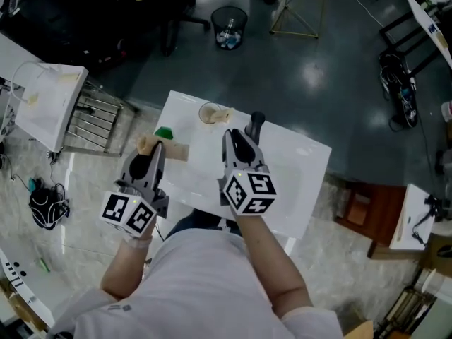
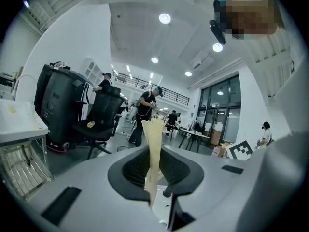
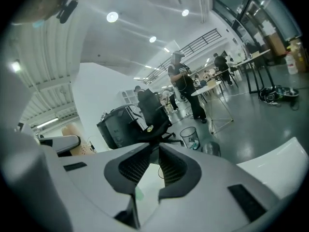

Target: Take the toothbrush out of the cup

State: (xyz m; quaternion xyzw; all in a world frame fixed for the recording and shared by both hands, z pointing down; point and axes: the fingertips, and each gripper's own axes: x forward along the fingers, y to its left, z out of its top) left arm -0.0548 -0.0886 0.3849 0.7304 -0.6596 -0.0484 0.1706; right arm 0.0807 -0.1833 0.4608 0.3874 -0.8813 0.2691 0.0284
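Observation:
A pale round cup (image 1: 210,113) stands near the far edge of the white table (image 1: 304,168), with a beige piece (image 1: 225,114) at its rim. A small green thing (image 1: 164,132) lies to the cup's left. My left gripper (image 1: 153,149) is near the table's left edge, shut on a thin cream strip (image 2: 155,144) that rises edge-on between its jaws (image 2: 155,178). I cannot tell what this strip belongs to. A tan thing (image 1: 144,144) shows at that gripper's tip. My right gripper (image 1: 256,121) hovers right of the cup, its jaws (image 3: 156,151) together with nothing in them.
A tan block (image 1: 177,152) lies beside the left gripper. On the dark floor beyond the table are a black bin (image 1: 229,25), a wire rack (image 1: 96,116) at the left and a brown stool (image 1: 367,212) at the right. People stand far off.

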